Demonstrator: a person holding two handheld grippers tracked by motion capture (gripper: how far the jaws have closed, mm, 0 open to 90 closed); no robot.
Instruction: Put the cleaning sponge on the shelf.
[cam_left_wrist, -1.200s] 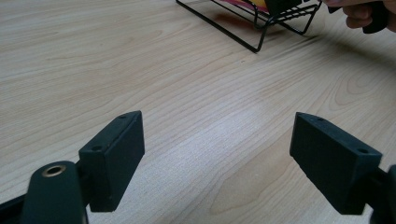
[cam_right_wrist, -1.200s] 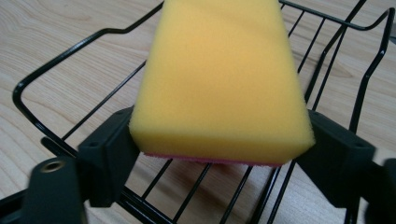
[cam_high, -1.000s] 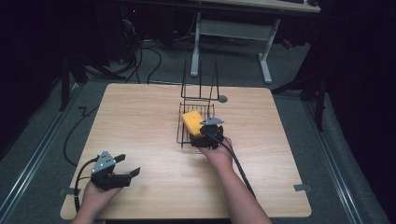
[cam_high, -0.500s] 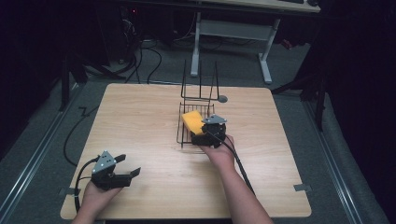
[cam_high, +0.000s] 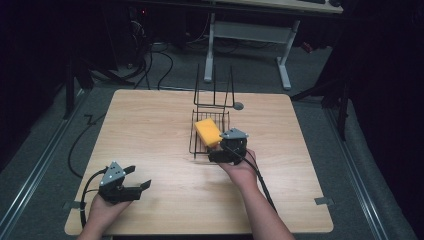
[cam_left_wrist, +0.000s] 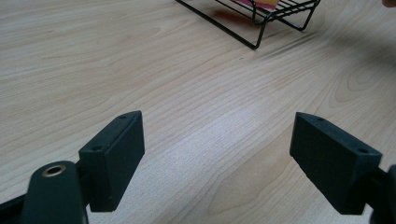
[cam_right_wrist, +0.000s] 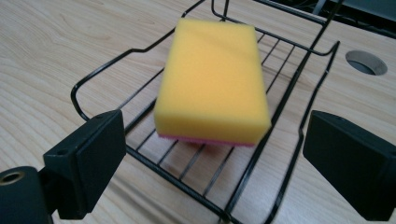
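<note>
Matt light-wood table (cam_high: 150, 125); thin black wire rack (cam_right_wrist: 299, 88); porous yellow foam sponge (cam_right_wrist: 212, 79), pink underside; matt black jaws.

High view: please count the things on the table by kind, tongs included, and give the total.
Sponge: 1
Wire rack: 1
Tongs: 2, left tongs and right tongs
Total: 4

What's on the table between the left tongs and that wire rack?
Nothing: the left gripper view shows bare wooden table between the open left tongs and the wire rack.
</note>
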